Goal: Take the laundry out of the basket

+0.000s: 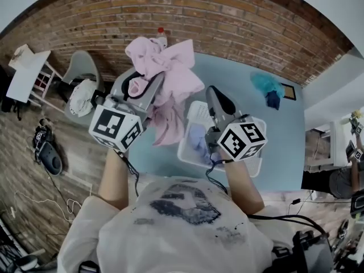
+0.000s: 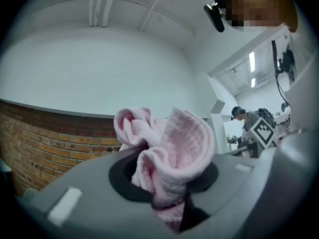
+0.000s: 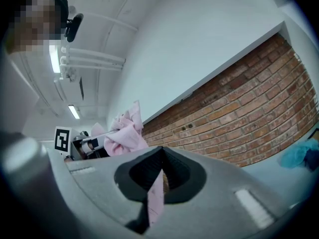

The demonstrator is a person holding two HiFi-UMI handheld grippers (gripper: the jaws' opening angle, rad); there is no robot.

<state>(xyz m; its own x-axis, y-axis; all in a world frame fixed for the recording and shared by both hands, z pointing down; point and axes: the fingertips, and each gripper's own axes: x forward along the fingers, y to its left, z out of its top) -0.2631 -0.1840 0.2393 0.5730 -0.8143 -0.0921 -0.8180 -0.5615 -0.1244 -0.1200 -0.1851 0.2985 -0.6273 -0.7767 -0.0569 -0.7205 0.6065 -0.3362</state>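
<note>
A pink garment is held up in the air above the blue table. My left gripper is shut on a thick bunch of it, which bulges out over the jaws. My right gripper is shut on a thin edge of the same pink cloth, to the right of the bunch. The white laundry basket stands on the table below both grippers, with bluish laundry inside. In the right gripper view the pink bunch hangs off to the left.
A teal cloth and a dark blue one lie at the table's far right. A red-capped bottle stands by the brick wall. Left of the table are a grey chair with a white cloth and a white shelf.
</note>
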